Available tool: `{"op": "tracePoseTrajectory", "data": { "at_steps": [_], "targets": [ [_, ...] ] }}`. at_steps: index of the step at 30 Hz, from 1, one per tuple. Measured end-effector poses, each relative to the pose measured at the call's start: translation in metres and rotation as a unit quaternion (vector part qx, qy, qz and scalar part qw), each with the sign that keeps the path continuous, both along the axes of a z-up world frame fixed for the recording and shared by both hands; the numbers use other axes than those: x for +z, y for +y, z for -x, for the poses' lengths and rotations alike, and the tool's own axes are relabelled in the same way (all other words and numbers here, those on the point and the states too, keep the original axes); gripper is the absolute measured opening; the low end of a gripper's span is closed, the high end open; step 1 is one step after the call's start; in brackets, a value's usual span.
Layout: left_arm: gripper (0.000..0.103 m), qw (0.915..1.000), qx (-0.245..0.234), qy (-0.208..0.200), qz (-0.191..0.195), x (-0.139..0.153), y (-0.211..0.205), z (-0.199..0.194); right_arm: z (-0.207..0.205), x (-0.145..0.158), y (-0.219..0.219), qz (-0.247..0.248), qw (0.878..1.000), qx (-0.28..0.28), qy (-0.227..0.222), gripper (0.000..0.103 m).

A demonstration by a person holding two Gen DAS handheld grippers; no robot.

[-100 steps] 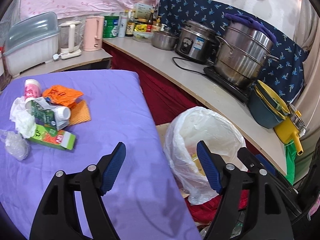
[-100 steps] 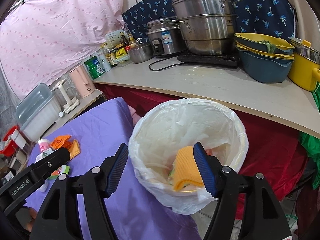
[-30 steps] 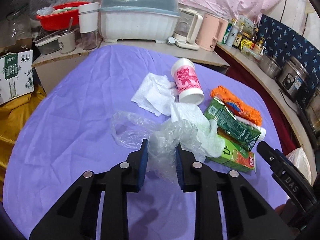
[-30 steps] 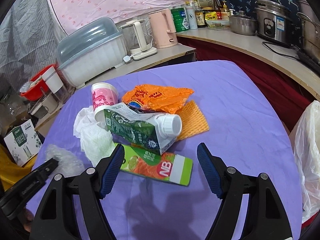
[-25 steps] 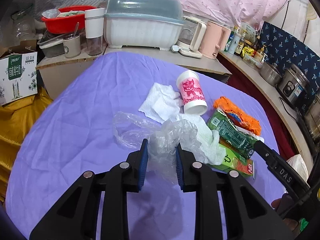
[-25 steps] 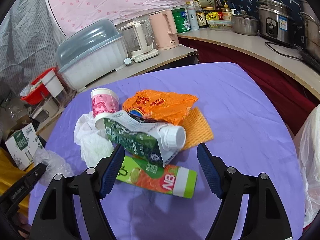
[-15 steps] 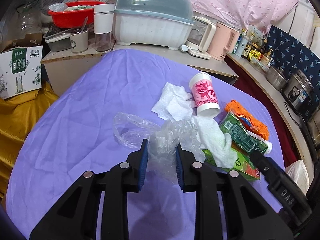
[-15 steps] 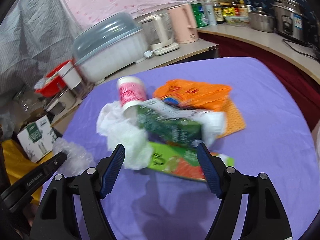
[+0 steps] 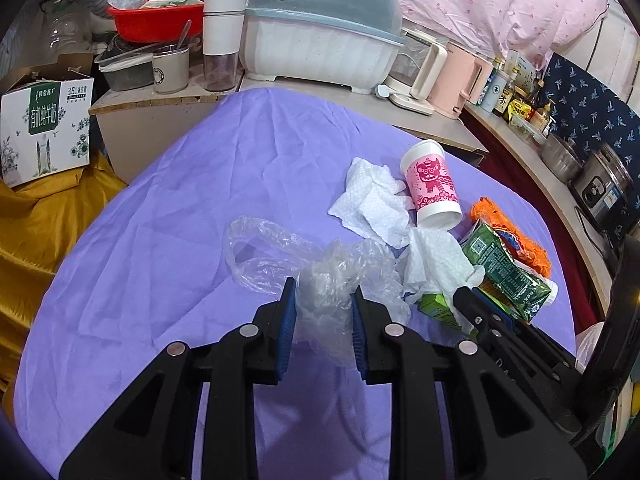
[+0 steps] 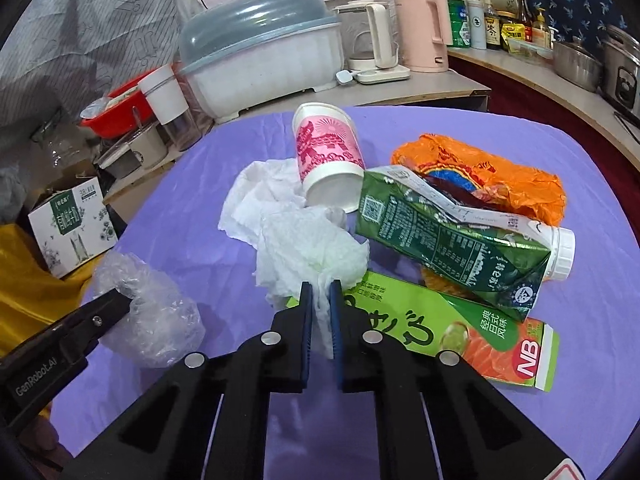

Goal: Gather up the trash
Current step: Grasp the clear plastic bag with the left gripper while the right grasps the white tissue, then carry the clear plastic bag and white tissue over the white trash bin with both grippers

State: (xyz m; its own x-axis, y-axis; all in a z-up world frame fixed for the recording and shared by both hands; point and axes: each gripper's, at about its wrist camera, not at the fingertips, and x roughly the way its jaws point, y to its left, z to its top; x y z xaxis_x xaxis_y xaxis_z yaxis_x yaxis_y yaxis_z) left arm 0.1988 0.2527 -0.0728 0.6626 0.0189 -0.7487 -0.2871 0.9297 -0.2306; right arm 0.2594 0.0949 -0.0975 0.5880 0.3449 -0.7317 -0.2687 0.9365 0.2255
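My left gripper (image 9: pixel 322 300) is shut on a crumpled clear plastic bag (image 9: pixel 320 276) on the purple table (image 9: pixel 180 220); the bag also shows in the right wrist view (image 10: pixel 148 304). My right gripper (image 10: pixel 319 292) is shut on a white paper towel (image 10: pixel 308 248). Beside it lie a pink paper cup (image 10: pixel 328 156) on its side, a green carton with a white cap (image 10: pixel 452 236), a flat green and orange juice box (image 10: pixel 448 340) and an orange wrapper (image 10: pixel 480 176). A second paper towel (image 9: pixel 372 204) lies by the cup (image 9: pixel 432 184).
A white dish box with a grey lid (image 9: pixel 320 36), kettles (image 10: pixel 420 36) and bottles stand on the counter behind the table. A cardboard box (image 9: pixel 40 120) and yellow cloth (image 9: pixel 36 216) are at the left. Pots (image 9: pixel 600 192) stand at the right.
My right gripper has moved in to the pile and closed on the white paper towel. My left gripper still holds the plastic bag and has shifted a little left.
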Motion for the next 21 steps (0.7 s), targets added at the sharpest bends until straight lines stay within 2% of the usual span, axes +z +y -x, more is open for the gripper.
{"op": "tracePoseTrajectory", "data": {
  "at_steps": [5, 9, 12, 21],
  "targets": [
    [0.024, 0.9999, -0.002, -0.014, 0.002, 0.014, -0.002, 0.009, 0.01, 0.032, -0.003, -0.015, 0.999, 0.005, -0.032, 0.007],
    [0.024, 0.9995, -0.007, -0.032, -0.005, 0.033, -0.011, 0.019, 0.021, 0.069, -0.021, -0.044, 0.997, -0.004, -0.061, 0.007],
    [0.024, 0.9987, -0.019, -0.048, -0.007, 0.05, -0.021, 0.028, 0.029, 0.093, -0.033, -0.047, 0.995, -0.017, -0.085, 0.007],
    [0.024, 0.9929, -0.079, -0.089, -0.01, 0.098, -0.076, 0.055, 0.078, 0.159, -0.12, -0.054, 0.983, -0.086, -0.15, 0.007]
  ]
}}
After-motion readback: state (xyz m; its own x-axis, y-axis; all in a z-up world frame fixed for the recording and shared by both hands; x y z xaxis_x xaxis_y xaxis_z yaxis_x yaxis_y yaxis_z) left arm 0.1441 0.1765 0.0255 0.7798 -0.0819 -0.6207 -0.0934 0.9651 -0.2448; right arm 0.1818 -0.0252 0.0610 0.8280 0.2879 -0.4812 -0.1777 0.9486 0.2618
